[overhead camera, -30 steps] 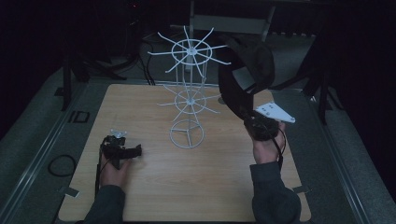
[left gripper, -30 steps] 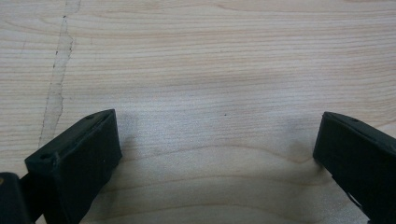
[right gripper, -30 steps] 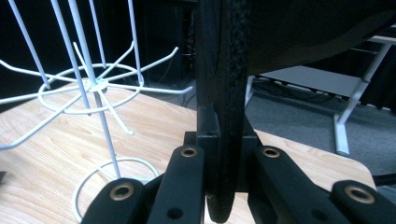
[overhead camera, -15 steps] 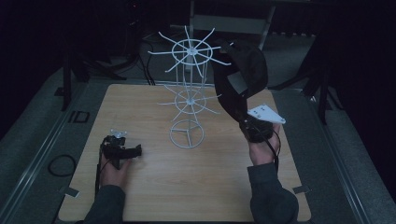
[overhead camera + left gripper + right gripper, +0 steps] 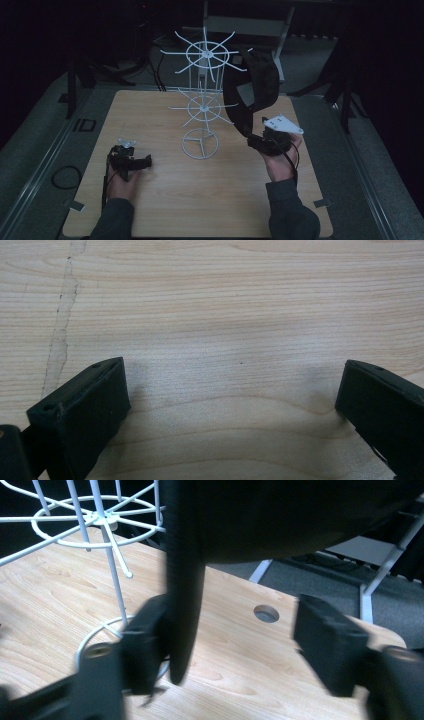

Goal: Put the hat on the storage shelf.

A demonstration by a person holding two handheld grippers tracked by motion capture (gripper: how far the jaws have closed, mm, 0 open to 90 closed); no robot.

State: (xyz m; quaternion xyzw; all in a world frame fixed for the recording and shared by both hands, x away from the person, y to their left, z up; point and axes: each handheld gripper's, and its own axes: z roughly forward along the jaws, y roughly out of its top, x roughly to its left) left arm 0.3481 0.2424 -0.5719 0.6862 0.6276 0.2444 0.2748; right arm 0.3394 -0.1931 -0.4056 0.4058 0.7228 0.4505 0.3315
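A white wire rack [image 5: 202, 105] with two spoked wheels stands mid-table. A black bag [image 5: 260, 82] with a long strap [image 5: 235, 115] hangs at the tip of an upper spoke, right of the rack. My right gripper [image 5: 257, 142] is just below the strap's lower end. In the right gripper view its jaws [image 5: 232, 625] have just been opening and stand wide, and the strap [image 5: 182, 605] dangles between them beside the left jaw, not pinched. My left gripper [image 5: 142, 161] rests open on the wood at the front left, with bare table between its jaws [image 5: 232, 385].
The wooden table [image 5: 225, 200] has a round hole [image 5: 266, 613] near its far right edge. The rack's ring base [image 5: 200, 145] sits left of my right hand. A cable loop [image 5: 65, 177] lies on the grey floor at the left. A metal frame [image 5: 240, 25] stands behind the table.
The right gripper's jaws have opened and let go of the strap, which now hangs loose between them. The right hand shifted slightly left. The left hand stayed still.
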